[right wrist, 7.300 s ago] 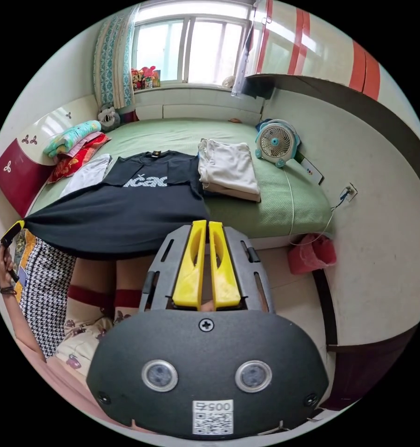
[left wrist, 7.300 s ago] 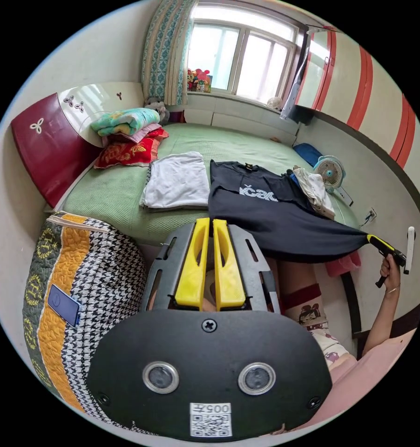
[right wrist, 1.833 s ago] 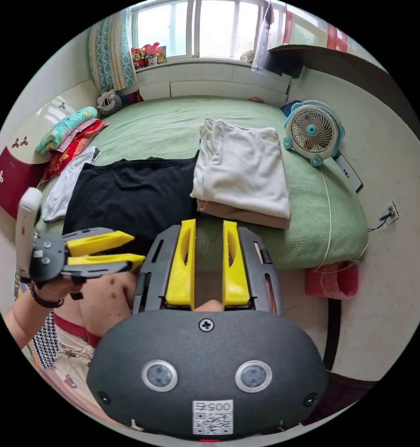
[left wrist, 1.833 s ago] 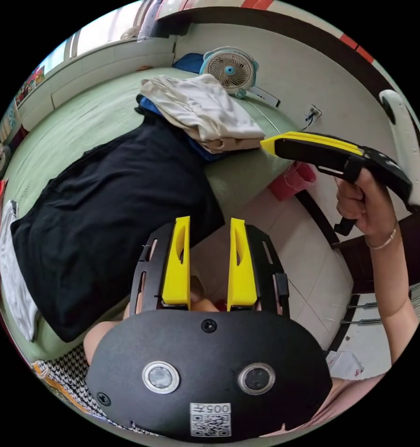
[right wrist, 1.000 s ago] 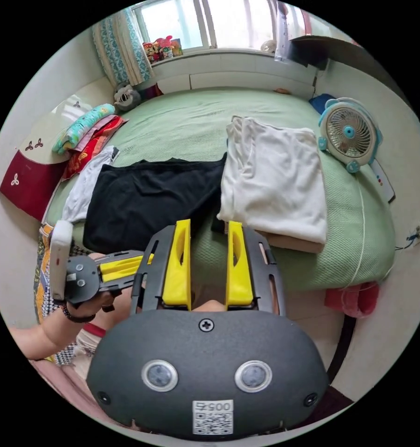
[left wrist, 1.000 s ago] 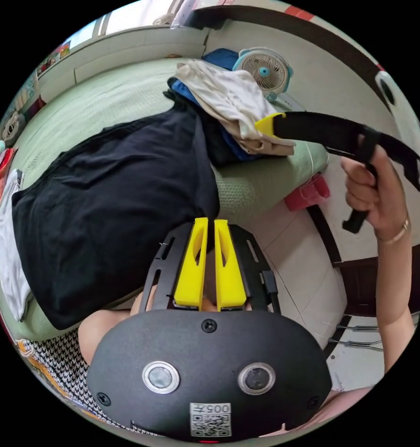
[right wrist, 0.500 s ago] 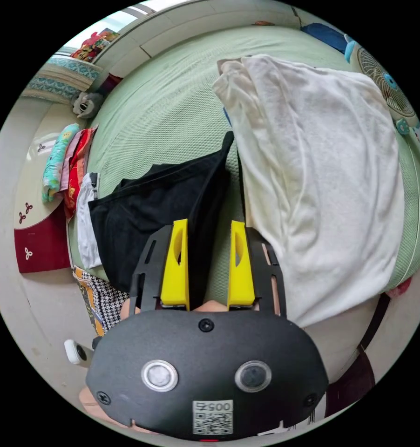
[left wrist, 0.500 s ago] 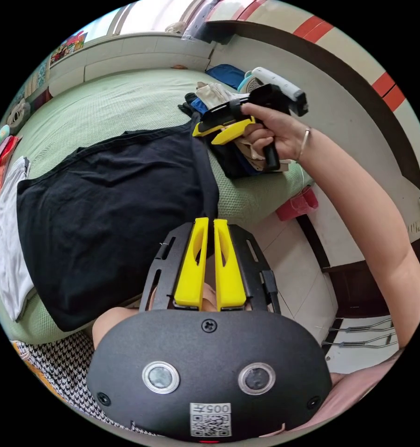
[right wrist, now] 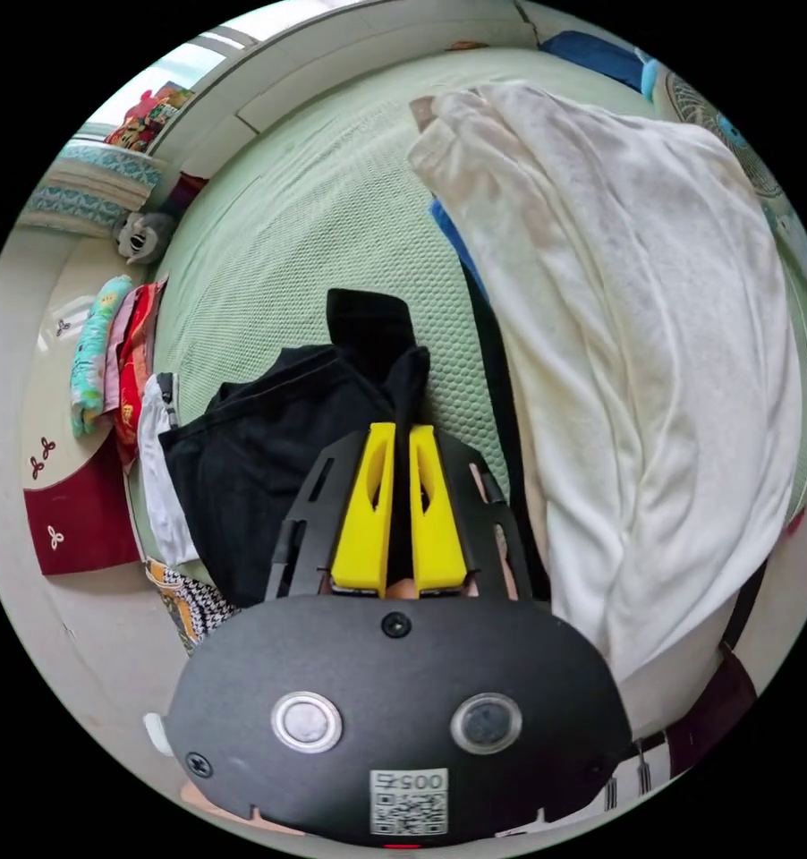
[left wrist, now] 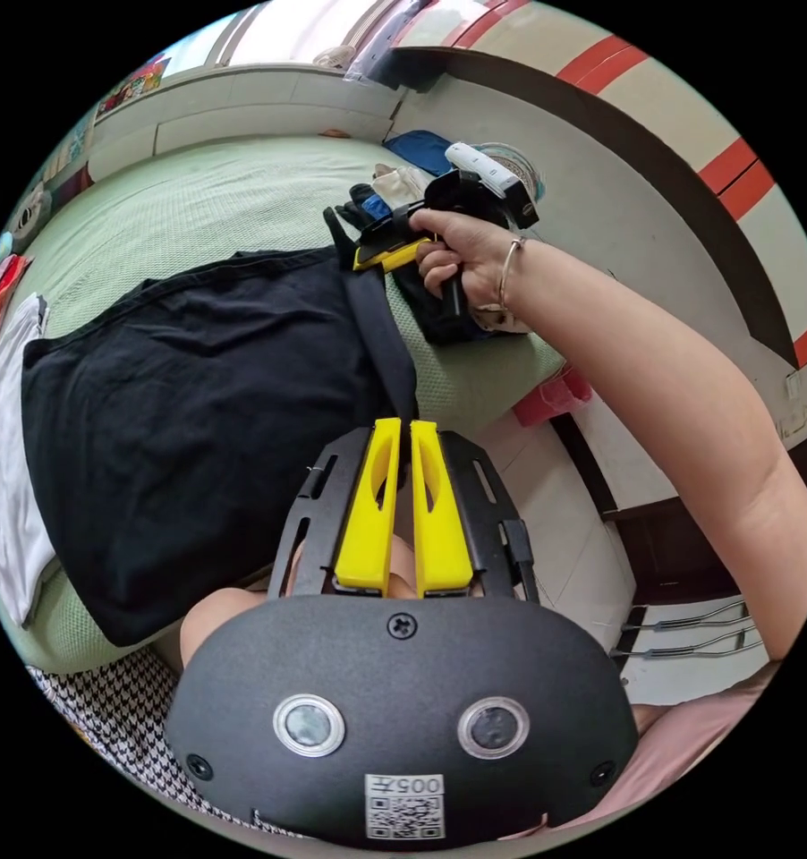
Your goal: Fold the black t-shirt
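The black t-shirt (left wrist: pixel 189 403) lies folded on the green bed (left wrist: pixel 207 206), and one side edge of it is drawn up into a taut strip. My left gripper (left wrist: pixel 402 428) is shut on the near end of that strip at the bed's edge. At the strip's far end a hand holds my right gripper (left wrist: pixel 381 255), with its yellow jaws closed on the cloth. In the right gripper view, that gripper (right wrist: pixel 402 431) pinches a raised fold of the black t-shirt (right wrist: pixel 260 447), and a flap stands up just beyond the jaws.
A stack of folded white and beige clothes (right wrist: pixel 654 340) lies right beside the shirt. A white garment (left wrist: pixel 1 483) borders its other side. Pillows (right wrist: pixel 108 340) sit at the headboard. A red bin (left wrist: pixel 551 398) stands on the floor by the bed, and a houndstooth bag (left wrist: pixel 108 716) sits close by.
The right gripper's jaws were open around the shirt's edge. They have now closed on it and raised the cloth a little. The left gripper stays shut on the near corner.
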Motion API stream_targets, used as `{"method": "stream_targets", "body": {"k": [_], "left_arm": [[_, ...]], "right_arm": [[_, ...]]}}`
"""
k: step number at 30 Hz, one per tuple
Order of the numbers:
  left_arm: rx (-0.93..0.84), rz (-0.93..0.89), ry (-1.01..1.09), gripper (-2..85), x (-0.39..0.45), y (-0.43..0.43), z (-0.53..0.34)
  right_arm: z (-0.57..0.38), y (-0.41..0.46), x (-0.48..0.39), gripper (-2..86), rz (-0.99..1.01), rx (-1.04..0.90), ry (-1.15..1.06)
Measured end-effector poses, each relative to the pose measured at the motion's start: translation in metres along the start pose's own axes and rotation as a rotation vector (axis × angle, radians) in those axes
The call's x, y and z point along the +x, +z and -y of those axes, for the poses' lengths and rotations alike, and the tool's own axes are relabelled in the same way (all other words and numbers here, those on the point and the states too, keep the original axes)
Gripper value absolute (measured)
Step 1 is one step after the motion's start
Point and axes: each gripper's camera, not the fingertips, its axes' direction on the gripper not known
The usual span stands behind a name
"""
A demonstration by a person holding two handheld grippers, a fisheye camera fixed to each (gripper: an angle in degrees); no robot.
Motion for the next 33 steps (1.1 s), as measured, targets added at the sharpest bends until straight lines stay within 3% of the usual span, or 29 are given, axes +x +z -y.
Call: {"method": "stream_targets", "body": {"k": [6, 14, 20, 22, 26, 30, 33], "left_arm": [[0.085, -0.002, -0.016, 3.1, -0.020, -0.045, -0.025], [0.193, 0.084, -0.134, 2.9, -0.071, -0.124, -0.079], [0.177, 0.235, -0.347, 3.3, -0.140, -0.150, -0.128], [0.108, 0.339, -0.502, 3.6, -0.185, -0.130, -0.148], [0.020, 0.292, -0.682, 3.4, -0.240, -0.103, -0.184], [0.157, 0.241, -0.640, 8.2, -0.241, -0.122, -0.199], [0.136, 0.221, -0.563, 11.0, -0.243, -0.119, -0.185]], "right_arm": [[-0.005, -0.034, -0.059, 1.0, -0.044, 0.056, -0.108], [-0.027, -0.040, -0.213, 0.9, -0.082, 0.112, -0.336], [-0.041, 0.023, -0.328, 2.9, -0.054, 0.040, -0.469], [-0.046, 0.043, -0.348, 4.4, -0.054, 0.020, -0.489], [-0.055, 0.060, -0.351, 8.1, -0.061, 0.003, -0.549], [-0.051, 0.054, -0.309, 9.5, -0.093, 0.018, -0.559], [-0.039, 0.048, -0.261, 10.7, -0.136, 0.057, -0.473]]}}
